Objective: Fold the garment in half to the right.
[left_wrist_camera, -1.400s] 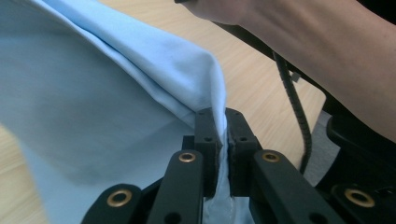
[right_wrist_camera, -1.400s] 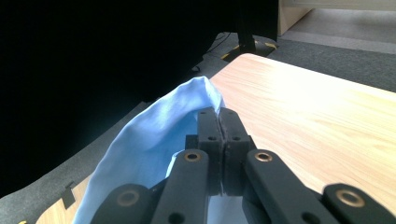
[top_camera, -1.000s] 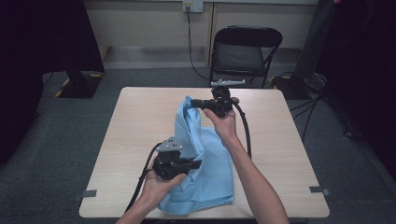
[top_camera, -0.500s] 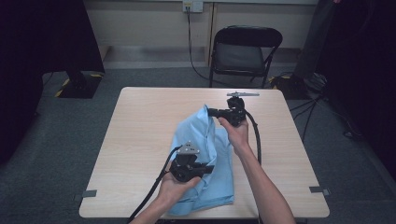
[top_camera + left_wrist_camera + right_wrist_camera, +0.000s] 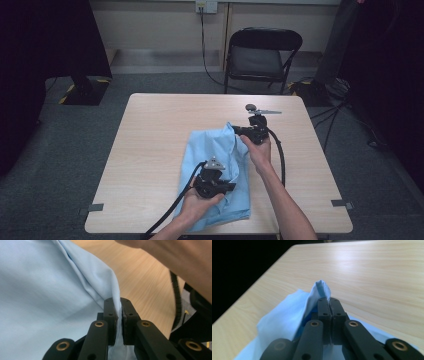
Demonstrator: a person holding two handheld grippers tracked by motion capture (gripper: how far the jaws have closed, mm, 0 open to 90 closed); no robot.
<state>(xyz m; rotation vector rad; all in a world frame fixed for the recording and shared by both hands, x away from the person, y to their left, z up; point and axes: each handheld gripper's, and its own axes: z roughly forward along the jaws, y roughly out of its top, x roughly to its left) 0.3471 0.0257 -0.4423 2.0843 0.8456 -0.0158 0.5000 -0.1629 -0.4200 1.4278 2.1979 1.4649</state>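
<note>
The light blue cloth (image 5: 220, 175) lies on the wooden table (image 5: 150, 150), right of the middle and toward the near edge, its long axis running from the near edge to the far right, where one corner rises off the surface.

The left gripper (image 5: 214, 176) sits over the near half of the cloth, in the person's left hand (image 5: 200, 202). In the left gripper view its jaws are clamped on a raised fold (image 5: 113, 293) of the fabric, which runs out from between the pads (image 5: 111, 315).

The right gripper (image 5: 239, 131) is at the far end, just beyond the right hand (image 5: 260, 152), and is pinched tight on the lifted corner (image 5: 322, 288), which stands up in a small peak above the jaw tips in the right gripper view.

So the cloth stretches between the two tools, left nearer the person and right farther out. My judgement is that the fabric is being folded or laid flat, and the coming move depends on keeping that near-to-far line taut while both ends go down together.

The table around is bare wood, so nothing blocks the way. A black folding chair (image 5: 262, 55) stands beyond the far edge, well apart. The cables (image 5: 277, 150) trailing from each gripper could drag across the cloth
</note>
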